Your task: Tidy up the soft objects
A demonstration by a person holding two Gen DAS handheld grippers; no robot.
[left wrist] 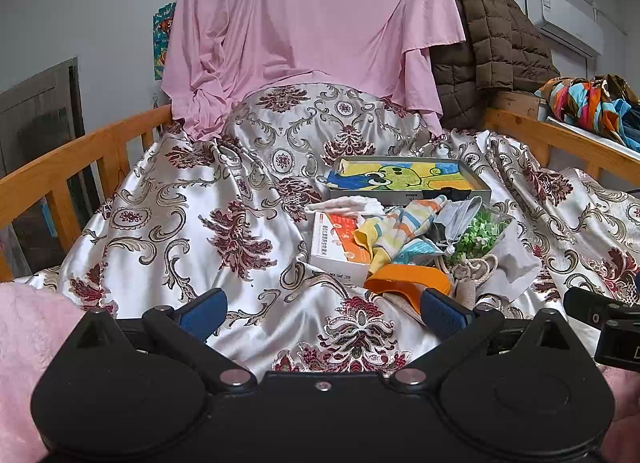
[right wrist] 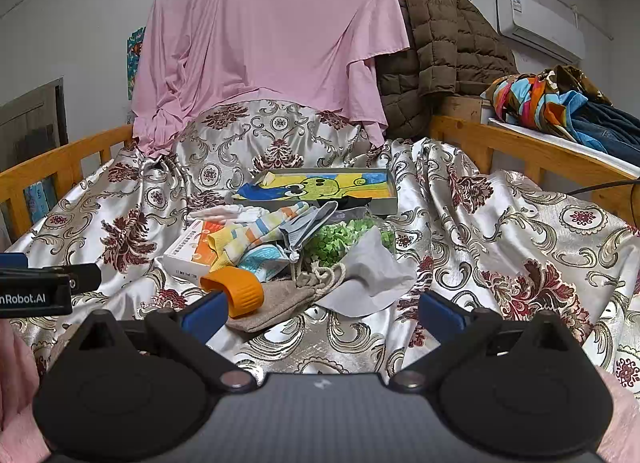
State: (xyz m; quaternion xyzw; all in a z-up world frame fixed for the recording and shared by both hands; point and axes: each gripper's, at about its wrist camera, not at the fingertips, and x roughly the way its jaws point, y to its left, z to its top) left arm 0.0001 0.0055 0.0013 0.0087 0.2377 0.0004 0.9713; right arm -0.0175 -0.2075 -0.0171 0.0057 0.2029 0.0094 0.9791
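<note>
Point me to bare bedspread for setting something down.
Free: bedspread between the left rail and the white box; also between the grey cloth and the right rail. Crowded: the middle pile around the striped sock.

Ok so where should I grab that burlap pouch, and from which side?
Probably by the gathered neck of the burlap pouch, where the cord bunches the cloth into a ridge. Come from above with the right gripper, which is open and nearest. The body lies flat, partly under the orange cap.
</note>
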